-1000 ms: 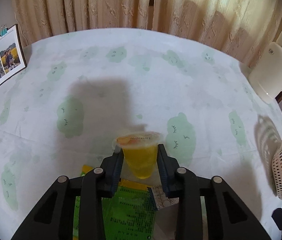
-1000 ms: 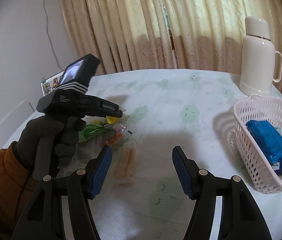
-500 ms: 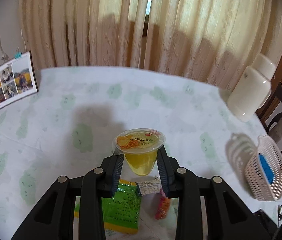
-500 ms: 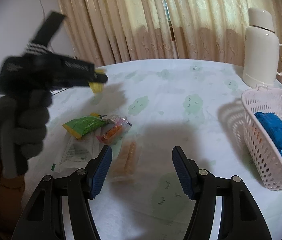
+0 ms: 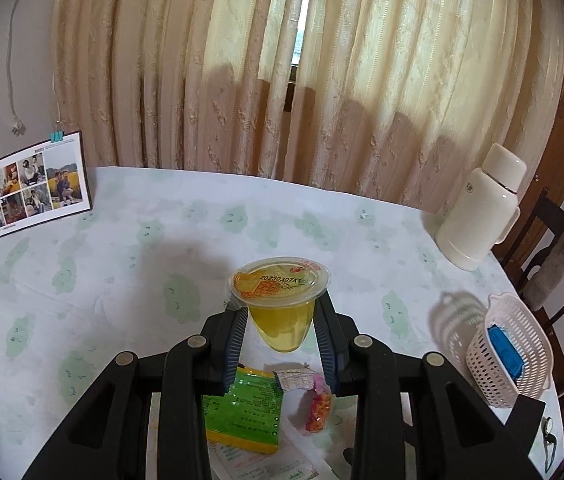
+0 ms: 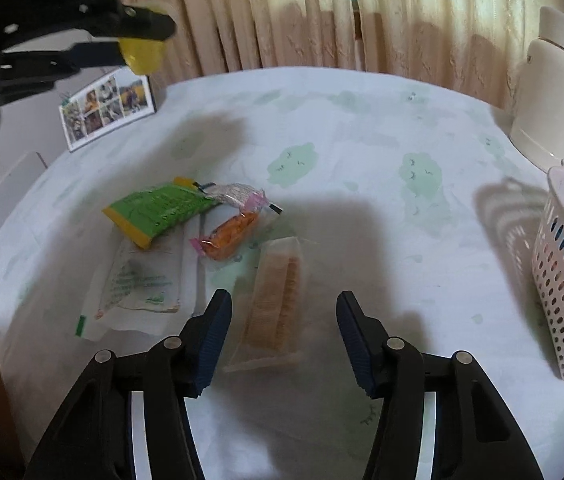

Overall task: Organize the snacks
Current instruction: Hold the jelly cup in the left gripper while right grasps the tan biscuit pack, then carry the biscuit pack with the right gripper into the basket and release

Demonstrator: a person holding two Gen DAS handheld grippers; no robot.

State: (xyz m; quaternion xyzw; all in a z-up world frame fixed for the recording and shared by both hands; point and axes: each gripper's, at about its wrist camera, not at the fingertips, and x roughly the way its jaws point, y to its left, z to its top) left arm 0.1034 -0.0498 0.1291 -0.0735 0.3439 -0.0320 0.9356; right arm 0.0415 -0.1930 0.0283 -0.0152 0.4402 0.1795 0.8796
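I see a yellow jelly cup (image 5: pixel 280 312) with a pineapple print on its clear lid. The tablecloth (image 6: pixel 361 140) is white with pale green cloud shapes. On it lie a green packet (image 6: pixel 158 210) edged in yellow, an orange snack bag (image 6: pixel 232 236) with pink ends, and a clear wrapper of tan wafers (image 6: pixel 276 300). The basket (image 5: pixel 521 360) is pale pink with a blue pack (image 5: pixel 503 348) inside. I see a cream flask (image 5: pixel 481 216), beige patterned curtains (image 5: pixel 321 80), and black grippers with blue pads (image 6: pixel 212 336).
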